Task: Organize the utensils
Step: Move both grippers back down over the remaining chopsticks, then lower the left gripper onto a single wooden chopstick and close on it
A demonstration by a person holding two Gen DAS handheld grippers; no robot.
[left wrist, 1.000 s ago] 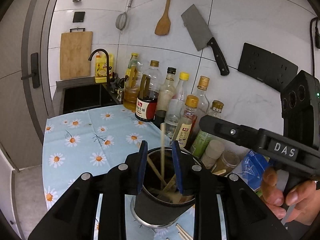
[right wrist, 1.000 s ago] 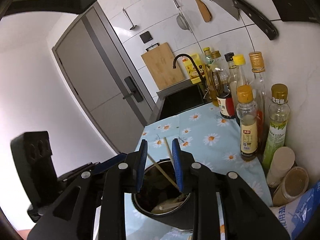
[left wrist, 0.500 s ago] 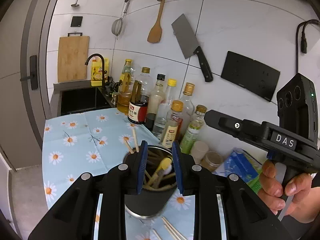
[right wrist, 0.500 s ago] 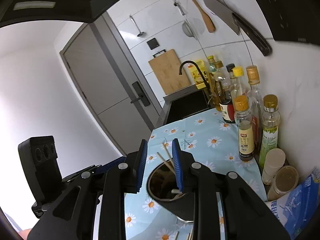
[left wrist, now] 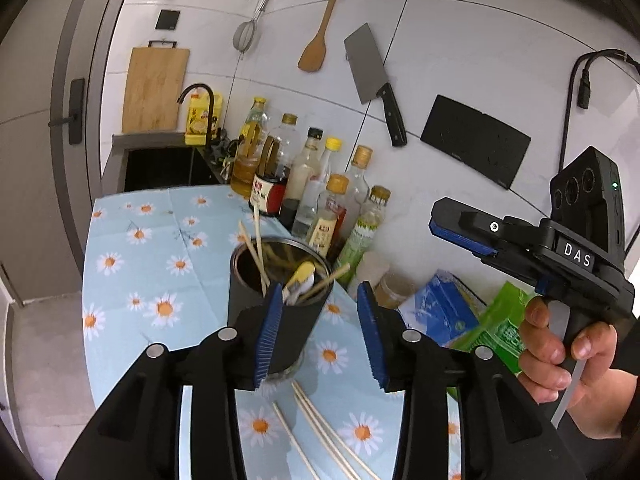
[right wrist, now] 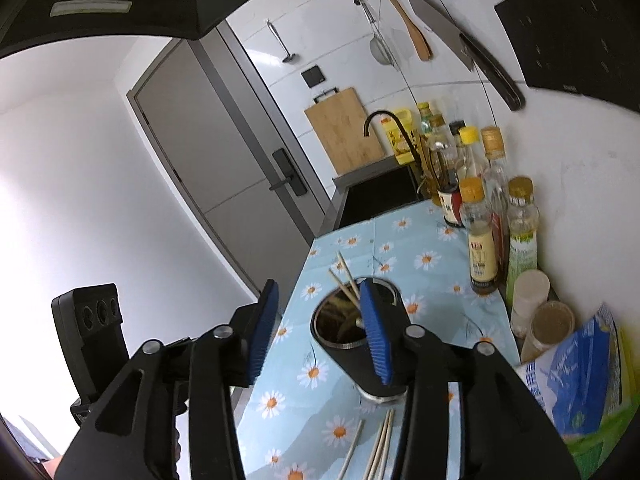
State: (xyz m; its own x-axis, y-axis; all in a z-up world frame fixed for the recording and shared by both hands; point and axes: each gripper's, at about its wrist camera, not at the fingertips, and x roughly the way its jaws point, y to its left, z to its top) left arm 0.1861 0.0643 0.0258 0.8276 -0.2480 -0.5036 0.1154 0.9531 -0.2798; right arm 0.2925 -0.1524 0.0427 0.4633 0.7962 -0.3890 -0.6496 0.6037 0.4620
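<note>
**Both grippers spread above the utensil holder**

The only writing that reads clearly is "DAS", in white on the body of the right gripper [left wrist: 460, 232], seen from the left wrist view. The bottle labels and the blue packet's print are too small or blurred to read.

The black utensil holder [left wrist: 276, 300] stands on the daisy-print tablecloth [left wrist: 140, 256], with chopsticks and a yellow-handled utensil [left wrist: 300, 276] standing inside it. The left gripper [left wrist: 318, 332] hangs just above the holder with its blue-padded fingers spread wide and nothing between them. The right gripper's fingers are likewise spread and empty in its own view. Several loose chopsticks [left wrist: 316, 428] lie on the cloth just in front of the holder.

The left wrist view alone shows the person's right hand [left wrist: 560, 352] on the gripper handle, a green packet [left wrist: 500, 332] beside the holder and the black socket panel [left wrist: 476, 140] on the wall. The right wrist view alone shows the grey door [right wrist: 224, 168] beyond the holder.

Behind the holder a row of sauce bottles [left wrist: 332, 208] lines the wall, with a cleaver [left wrist: 372, 76], a wooden spatula [left wrist: 316, 40] and a cutting board [left wrist: 156, 84] above.
</note>
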